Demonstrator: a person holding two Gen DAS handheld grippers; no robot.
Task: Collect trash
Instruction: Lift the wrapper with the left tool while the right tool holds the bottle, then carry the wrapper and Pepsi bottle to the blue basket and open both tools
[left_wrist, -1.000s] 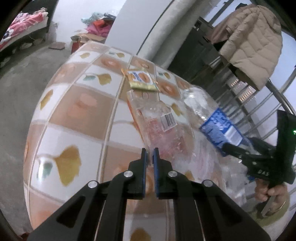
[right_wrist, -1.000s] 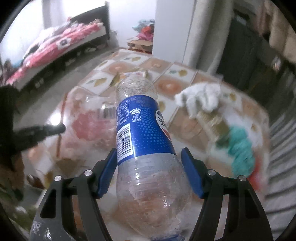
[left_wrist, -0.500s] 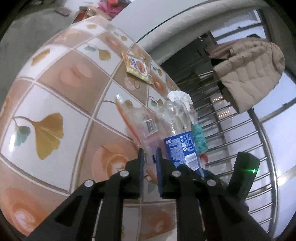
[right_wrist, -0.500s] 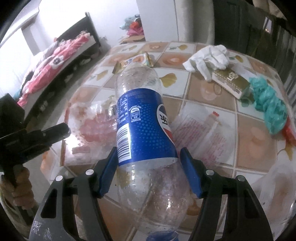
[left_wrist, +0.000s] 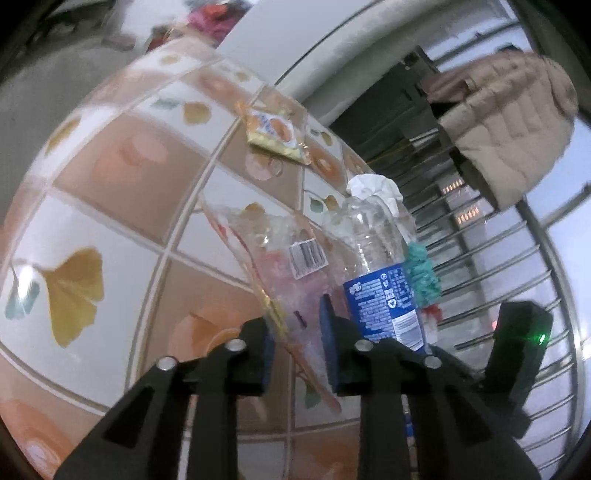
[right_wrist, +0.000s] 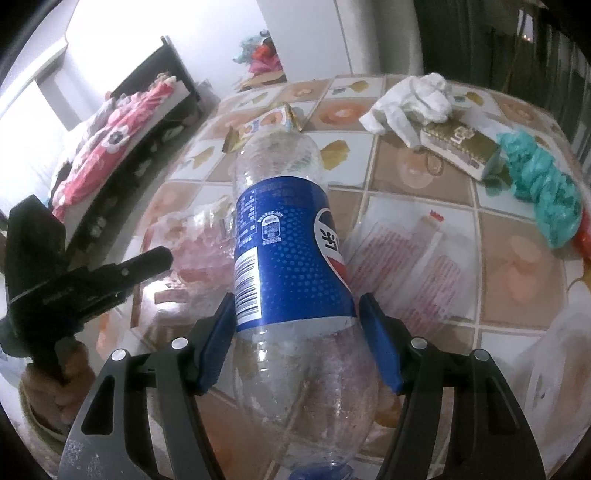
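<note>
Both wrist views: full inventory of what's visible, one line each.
plastic bottle: 1, clear with blue label, between right gripper's pads
clear wrapper: 1, barcode sticker, between left gripper's opening pads
snack packet: 1, yellow-orange, far table side
white tissue: 1, crumpled, by gold box
gold box: 1, beside teal bag
teal bag: 1, right table edge
flat printed wrapper: 1, clear-pink, right of bottle
table: 1, tile-pattern cover
jacket: 1, beige, hanging
bed: 1, pink floral bedding
left gripper: black, blue pads
right gripper: black, blue pads

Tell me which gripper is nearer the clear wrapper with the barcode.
Left. The left gripper is opening with the clear wrapper between its fingers; the right gripper holds the bottle just beside it.
</note>
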